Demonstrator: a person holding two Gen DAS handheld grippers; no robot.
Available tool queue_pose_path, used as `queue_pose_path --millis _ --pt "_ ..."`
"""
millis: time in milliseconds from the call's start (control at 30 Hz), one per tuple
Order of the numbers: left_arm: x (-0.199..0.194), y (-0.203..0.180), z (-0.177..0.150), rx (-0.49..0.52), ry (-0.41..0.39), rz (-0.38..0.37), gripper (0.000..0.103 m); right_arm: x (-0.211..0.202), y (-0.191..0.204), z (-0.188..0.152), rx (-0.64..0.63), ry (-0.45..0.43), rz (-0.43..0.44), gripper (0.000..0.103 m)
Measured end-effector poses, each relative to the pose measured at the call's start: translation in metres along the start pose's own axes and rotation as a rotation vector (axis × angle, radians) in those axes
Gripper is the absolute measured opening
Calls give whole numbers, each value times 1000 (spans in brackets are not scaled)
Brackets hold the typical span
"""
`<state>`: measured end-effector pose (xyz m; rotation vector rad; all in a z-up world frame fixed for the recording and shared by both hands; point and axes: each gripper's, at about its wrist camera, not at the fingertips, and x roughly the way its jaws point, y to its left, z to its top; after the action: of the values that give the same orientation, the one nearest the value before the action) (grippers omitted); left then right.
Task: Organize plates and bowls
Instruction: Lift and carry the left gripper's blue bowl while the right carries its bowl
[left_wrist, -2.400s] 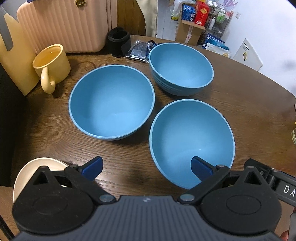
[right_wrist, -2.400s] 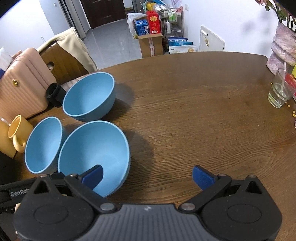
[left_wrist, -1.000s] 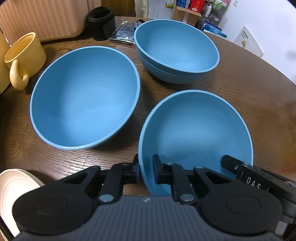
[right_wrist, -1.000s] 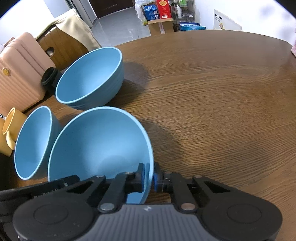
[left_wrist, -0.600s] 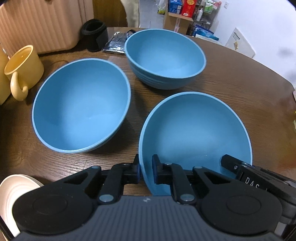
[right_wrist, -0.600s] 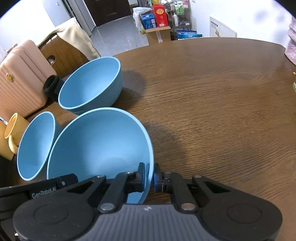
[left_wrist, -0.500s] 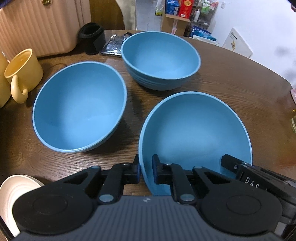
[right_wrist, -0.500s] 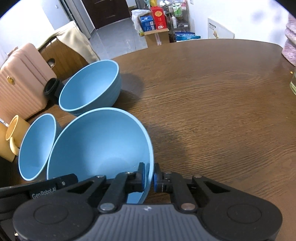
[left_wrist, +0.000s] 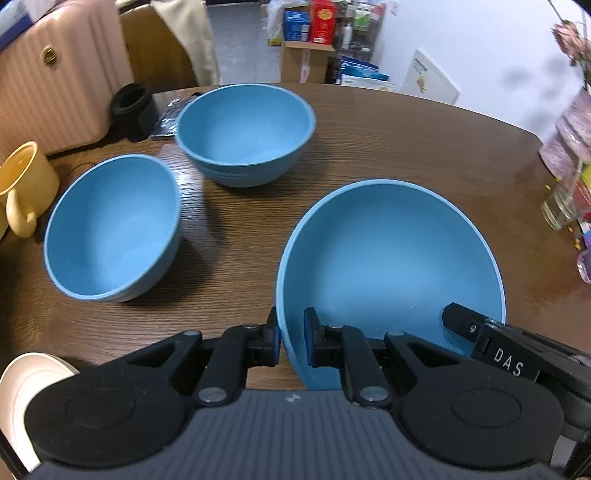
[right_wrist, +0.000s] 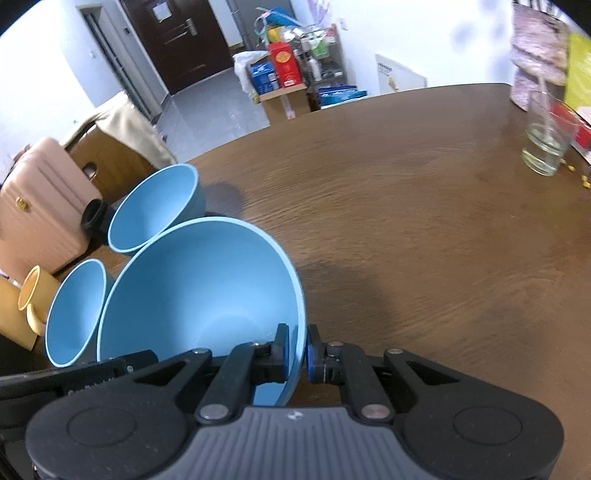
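Both claws are clamped on the same big blue bowl (left_wrist: 391, 254): your left gripper (left_wrist: 291, 338) pinches the near-left rim, one pad inside the wall and one outside, and your right gripper (right_wrist: 297, 350) does the same on the opposite rim. That bowl looks lifted clear of the table (left_wrist: 388, 140), hanging between the two hands over bare wood, to the right of the other two.

Other blue bowls sit on the table: the left bowl (left_wrist: 110, 225) next to the yellow mug (left_wrist: 26, 184), the far bowl (left_wrist: 243, 133) near the black cup (left_wrist: 129, 110). A cream plate (left_wrist: 22, 387) shows at the lower-left edge.

Risks from here, as I read it:
- Two thin rim pinches on a smooth wall. If your hands drift apart or twist against each other, one pad slides off and the bowl swings or drops.
- It's the largest bowl. Nesting it into a smaller one won't seat; it'll rock and tip. It probably belongs at the bottom.
- Swinging right puts you close to the glass (right_wrist: 546, 140) and the clutter near the table edge. Clip it and it goes over.
- Left-wrist view is slightly blurred, so rim clearance over the left bowl is hard to judge.
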<state>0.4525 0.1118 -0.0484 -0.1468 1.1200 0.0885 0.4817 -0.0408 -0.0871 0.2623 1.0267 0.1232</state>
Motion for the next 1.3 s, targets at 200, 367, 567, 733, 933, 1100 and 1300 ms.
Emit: queue_pose_path --millis 200,367,567,733,933,1100,1300 --pt "-1 -30 -9 53 3 -26 13 -15 -31 -7 46 -23 -25 9" --pt "1 -55 -16 96 15 -44 13 -26 -60 -13 87 -39 -48 9" --pt "7 -86 -22 145 25 -52 13 -32 -91 -16 129 -45 -73 9" --pt "13 -107 -28 168 35 -59 13 -36 -112 -19 144 -49 -90 9" --pt "18 -127 -32 178 44 -62 13 -36 -132 -19 143 -52 -108 9" --pt "24 -136 -34 173 53 -66 13 -34 -142 -19 137 -47 -118 9" --pt "32 -140 -37 162 66 -65 13 -30 -146 -16 114 -41 -130 9"
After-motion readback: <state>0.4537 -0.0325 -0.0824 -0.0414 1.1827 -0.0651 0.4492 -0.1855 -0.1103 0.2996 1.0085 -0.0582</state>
